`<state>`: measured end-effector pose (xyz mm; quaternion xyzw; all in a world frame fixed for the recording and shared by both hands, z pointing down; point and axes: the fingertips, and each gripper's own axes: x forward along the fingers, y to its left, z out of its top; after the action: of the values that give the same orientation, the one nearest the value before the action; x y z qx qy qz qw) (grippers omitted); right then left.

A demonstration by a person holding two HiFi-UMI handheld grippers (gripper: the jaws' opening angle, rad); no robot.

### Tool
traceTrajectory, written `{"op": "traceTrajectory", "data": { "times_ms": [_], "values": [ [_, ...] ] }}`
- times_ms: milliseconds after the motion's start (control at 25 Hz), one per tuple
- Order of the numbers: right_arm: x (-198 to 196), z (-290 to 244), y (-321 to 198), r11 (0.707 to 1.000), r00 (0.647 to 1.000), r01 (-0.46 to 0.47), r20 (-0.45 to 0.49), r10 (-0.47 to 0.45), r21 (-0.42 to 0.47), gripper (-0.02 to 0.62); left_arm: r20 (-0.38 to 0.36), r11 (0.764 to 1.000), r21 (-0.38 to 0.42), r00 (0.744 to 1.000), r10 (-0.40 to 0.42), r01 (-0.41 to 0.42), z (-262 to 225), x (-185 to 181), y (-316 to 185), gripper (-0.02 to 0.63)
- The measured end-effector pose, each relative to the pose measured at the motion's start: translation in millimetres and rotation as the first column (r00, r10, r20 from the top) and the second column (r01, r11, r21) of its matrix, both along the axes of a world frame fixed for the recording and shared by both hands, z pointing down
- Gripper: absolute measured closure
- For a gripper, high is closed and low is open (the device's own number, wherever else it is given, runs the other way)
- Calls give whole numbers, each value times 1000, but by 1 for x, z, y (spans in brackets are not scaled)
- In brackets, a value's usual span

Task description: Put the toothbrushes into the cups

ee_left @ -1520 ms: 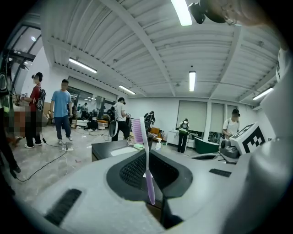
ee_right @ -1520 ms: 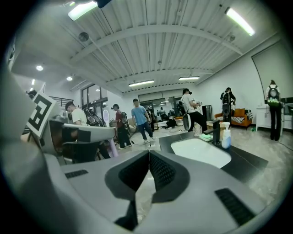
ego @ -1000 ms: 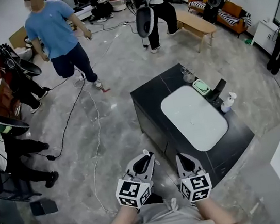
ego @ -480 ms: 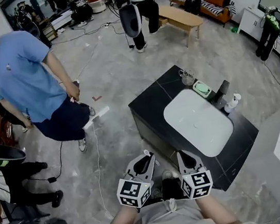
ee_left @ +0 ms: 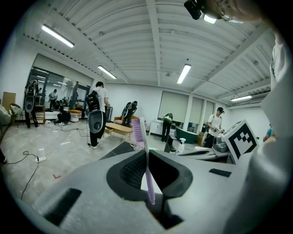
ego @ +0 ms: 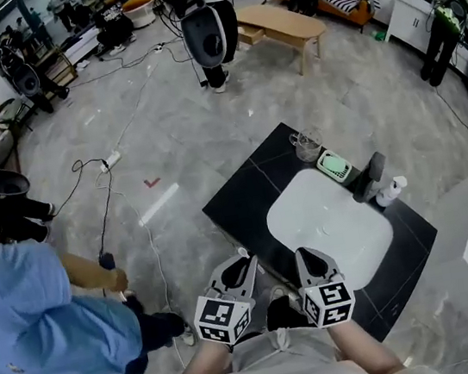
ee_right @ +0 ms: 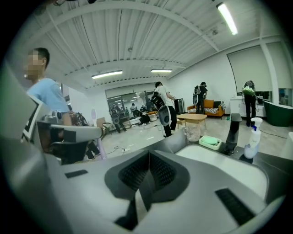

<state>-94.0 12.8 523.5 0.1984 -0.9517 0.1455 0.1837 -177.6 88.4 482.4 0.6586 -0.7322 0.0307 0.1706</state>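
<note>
**A:** What do the jaws have?

**B:** The left gripper (ee_left: 146, 153) is clamped on a lilac toothbrush (ee_left: 148, 171). It is pinched along the handle, with the bristle head up at twelve o'clock and the handle tail hanging toward six. The right gripper (ee_right: 149, 160) has its jaws pressed together with nothing between them.

**A:** And the cups?

**B:** In the head view the cups (ego: 304, 145) sit at about one o'clock from both grippers, well apart from them. They stand on the far corner of the black counter (ego: 236, 199), beyond the white basin (ego: 327, 224). They are clear glass, and it looks like two, though at this size I can't be sure. A green soap dish (ego: 334, 165) lies just beside them at four o'clock, and the black tap (ego: 370, 177) comes after it.

**A:** So how should this step go?

**B:** I'd judge it is the carry. Hold the pinch firm and cross above the basin. Arrive over a cup from above and lower the tail in first. Let go only once the tail is inside the rim. Light glass may tip, so the empty gripper could steady it.
</note>
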Motion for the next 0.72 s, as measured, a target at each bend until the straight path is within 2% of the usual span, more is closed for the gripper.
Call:
{"op": "traceTrajectory", "data": {
  "times_ms": [240, 520, 720],
  "values": [
    [-15, 3, -63, 999, 999, -37, 3, 37, -5, 569, -11, 999, -14, 999, 34, -34, 4, -20, -66, 574],
    [-13, 3, -101, 992, 992, -125, -1, 125, -7, 569, 6, 989, -15, 989, 147, -147, -7, -27, -127, 574],
    [0, 6, -129, 974, 974, -225, -30, 225, 6, 569, 3, 972, -2, 972, 237, -237, -10, -32, -173, 574]
  ]
}}
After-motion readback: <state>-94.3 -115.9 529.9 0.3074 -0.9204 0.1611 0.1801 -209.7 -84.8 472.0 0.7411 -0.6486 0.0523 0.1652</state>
